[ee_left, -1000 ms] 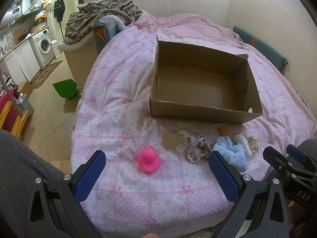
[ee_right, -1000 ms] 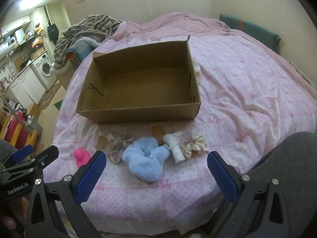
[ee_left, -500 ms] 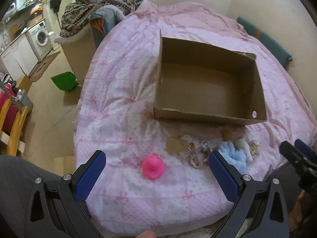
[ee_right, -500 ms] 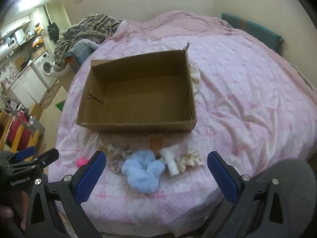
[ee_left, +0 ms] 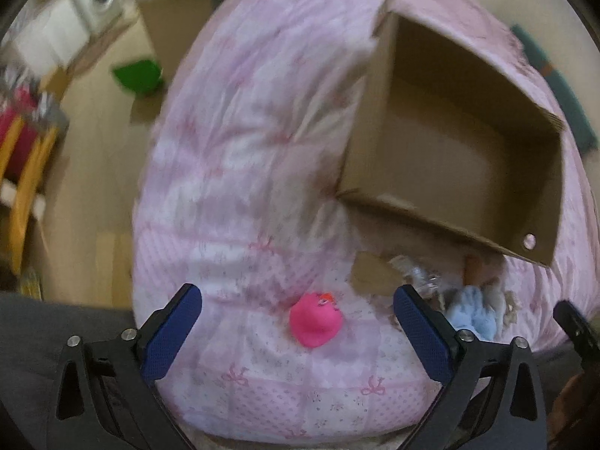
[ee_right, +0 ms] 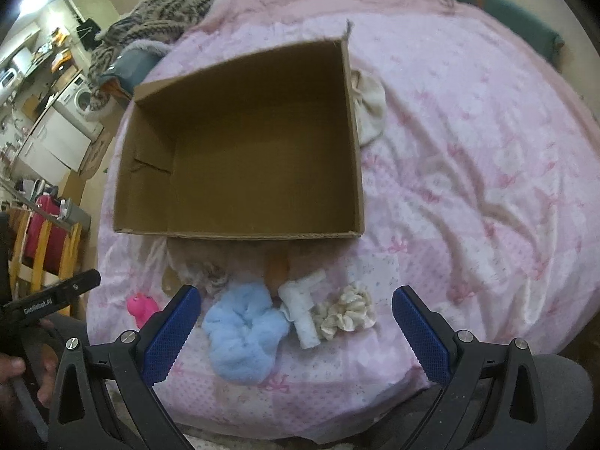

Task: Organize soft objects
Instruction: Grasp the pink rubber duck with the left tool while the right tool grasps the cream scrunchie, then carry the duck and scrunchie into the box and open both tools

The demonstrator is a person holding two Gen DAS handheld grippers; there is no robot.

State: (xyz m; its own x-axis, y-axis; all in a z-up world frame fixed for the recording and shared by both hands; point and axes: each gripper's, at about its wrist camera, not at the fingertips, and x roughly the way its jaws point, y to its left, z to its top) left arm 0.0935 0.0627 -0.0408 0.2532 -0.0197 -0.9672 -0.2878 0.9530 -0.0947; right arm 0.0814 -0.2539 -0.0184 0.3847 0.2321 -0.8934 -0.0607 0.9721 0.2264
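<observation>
A pink rubber duck [ee_left: 315,324] lies on the pink quilt near the bed's front edge. My left gripper [ee_left: 295,296] hangs above it with the duck framed between its jaws; they are closing, and the pads are clear of it. My right gripper [ee_right: 295,294] stands wide open over a row of soft things: a fluffy blue scrunchie [ee_right: 242,333], a rolled white sock [ee_right: 303,311] and a cream scrunchie [ee_right: 347,311]. Behind them sits an empty cardboard box [ee_right: 240,234]. The left wrist view is blurred.
A beige scrunchie [ee_right: 215,277] and a brown item [ee_right: 277,268] lie against the box front. A cream cloth [ee_right: 369,112] rests beside the box's right wall. A patterned blanket [ee_right: 161,18] is heaped at the far left. The floor with a green object [ee_left: 138,75] drops off left of the bed.
Both views have tipped downward and moved in over the bed, so the box shows more from above. The left view has rolled and blurred, and its jaws stand slightly narrower.
</observation>
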